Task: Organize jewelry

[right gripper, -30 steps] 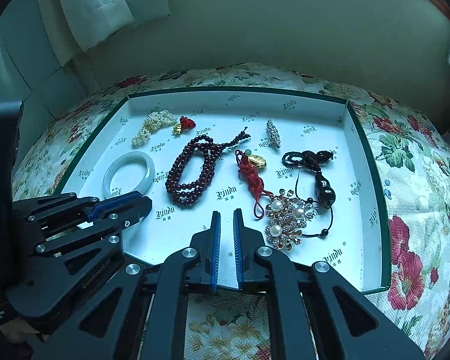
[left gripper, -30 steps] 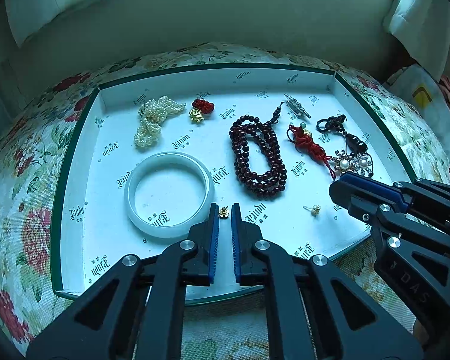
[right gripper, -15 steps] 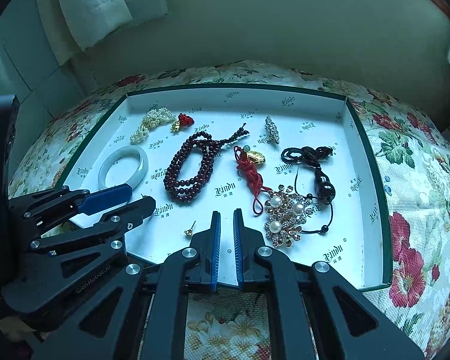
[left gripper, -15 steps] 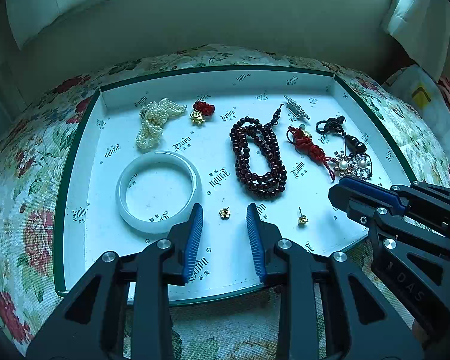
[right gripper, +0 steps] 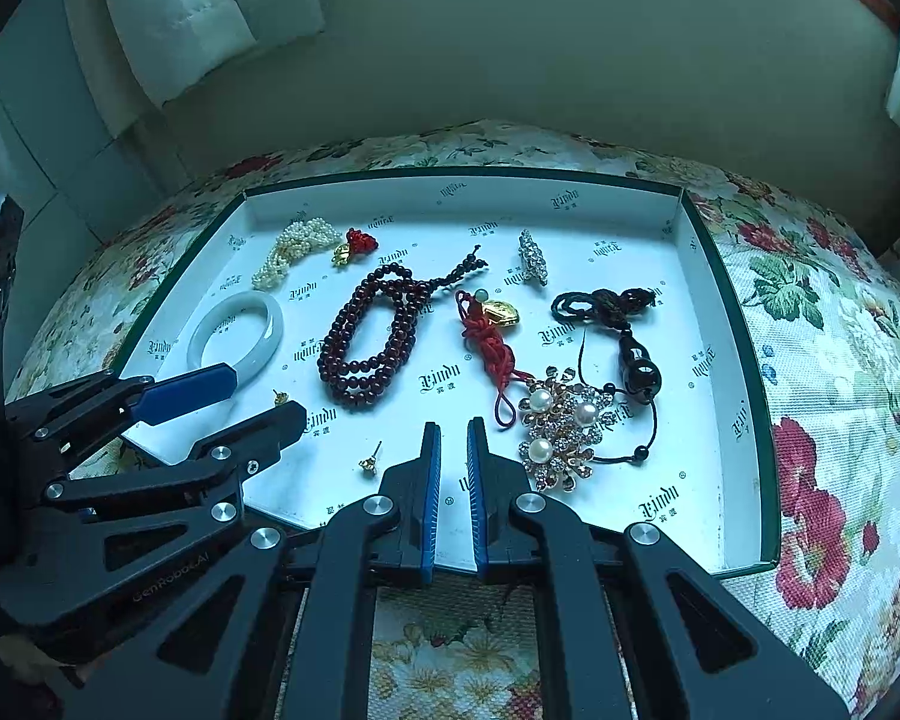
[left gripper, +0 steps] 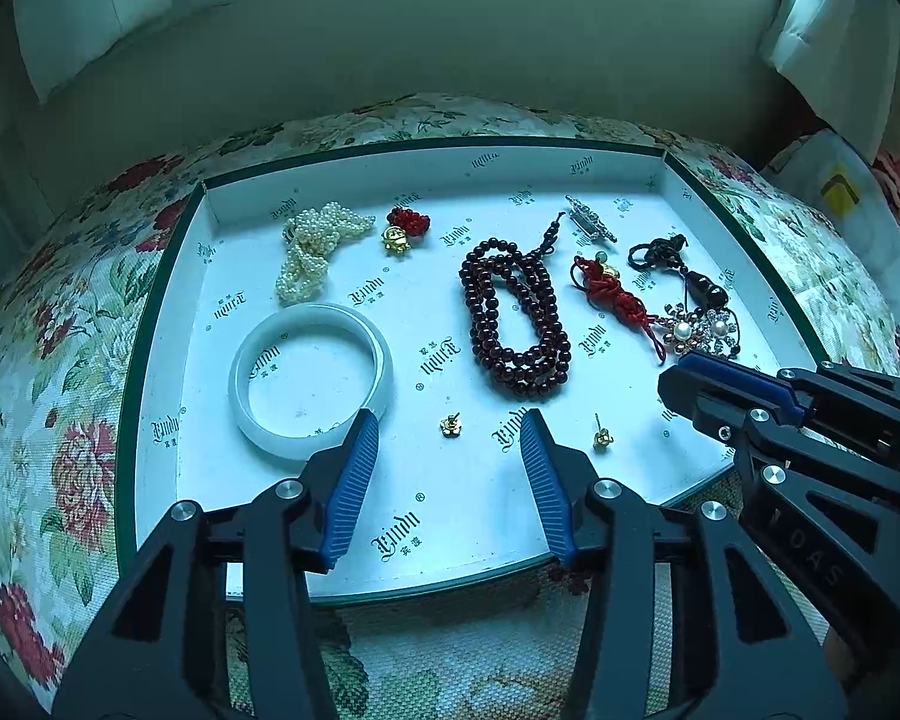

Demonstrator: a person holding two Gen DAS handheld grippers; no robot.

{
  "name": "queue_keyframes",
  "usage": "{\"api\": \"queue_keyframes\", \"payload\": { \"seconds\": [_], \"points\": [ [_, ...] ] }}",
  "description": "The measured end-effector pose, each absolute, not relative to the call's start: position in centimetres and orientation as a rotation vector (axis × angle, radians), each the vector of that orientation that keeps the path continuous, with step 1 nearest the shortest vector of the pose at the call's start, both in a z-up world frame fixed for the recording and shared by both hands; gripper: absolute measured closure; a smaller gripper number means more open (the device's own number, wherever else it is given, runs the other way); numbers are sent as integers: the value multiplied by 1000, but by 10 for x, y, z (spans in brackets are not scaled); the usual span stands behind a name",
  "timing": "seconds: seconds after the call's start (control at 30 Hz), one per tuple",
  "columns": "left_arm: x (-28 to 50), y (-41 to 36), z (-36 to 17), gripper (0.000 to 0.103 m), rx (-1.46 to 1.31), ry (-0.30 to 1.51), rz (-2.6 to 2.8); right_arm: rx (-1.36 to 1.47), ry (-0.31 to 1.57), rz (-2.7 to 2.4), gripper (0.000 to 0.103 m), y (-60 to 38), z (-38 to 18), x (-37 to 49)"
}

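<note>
A shallow white tray [left gripper: 162,432] [right gripper: 735,420] with a green rim holds the jewelry. My left gripper [left gripper: 449,427] [right gripper: 258,390] is open and empty, its jaws either side of a small gold flower earring [left gripper: 450,425] [right gripper: 280,397] lying on the tray. A second gold earring [left gripper: 601,435] [right gripper: 369,462] lies to its right. My right gripper [right gripper: 453,432] [left gripper: 669,381] is shut and empty near the tray's front edge. Also in the tray: a white bangle [left gripper: 310,381], pearls [left gripper: 315,249], dark red beads [left gripper: 519,321], a red knot charm [left gripper: 615,294] and a pearl brooch [right gripper: 561,429].
The tray rests on a floral cloth [left gripper: 48,396] [right gripper: 840,360]. A black cord pendant [right gripper: 636,354], a silver brooch [right gripper: 533,257] and a small red and gold charm [left gripper: 405,228] lie toward the tray's back. A plain wall stands behind.
My left gripper has opened from shut, released the gold flower earring onto the tray and drawn back a little. My right gripper has stayed shut in place.
</note>
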State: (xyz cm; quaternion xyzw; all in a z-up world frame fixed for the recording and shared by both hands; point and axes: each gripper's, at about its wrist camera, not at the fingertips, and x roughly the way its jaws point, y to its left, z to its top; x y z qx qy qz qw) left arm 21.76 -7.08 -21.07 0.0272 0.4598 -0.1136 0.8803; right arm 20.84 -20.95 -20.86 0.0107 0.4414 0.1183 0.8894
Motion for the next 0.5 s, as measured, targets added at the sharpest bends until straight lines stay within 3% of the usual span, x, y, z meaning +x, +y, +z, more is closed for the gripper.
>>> {"api": "queue_keyframes", "payload": {
  "seconds": [0.07, 0.1, 0.13, 0.2, 0.4, 0.5],
  "points": [
    [216, -71, -209, 48, 59, 952, -232, 27, 913, 243, 83, -210, -207, 207],
    [216, -70, -209, 48, 63, 951, -218, 28, 905, 227, 65, -211, -206, 207],
    [216, -68, -208, 48, 60, 952, -207, 32, 893, 211, 54, -213, -204, 205],
    [217, -63, -208, 47, 37, 959, -216, 52, 879, 209, 46, -217, -201, 205],
    [215, -61, -208, 47, 38, 962, -202, 42, 873, 197, 46, -220, -198, 204],
    [213, -60, -206, 39, 38, 956, -185, 44, 878, 183, 46, -223, -199, 203]
  ]
}}
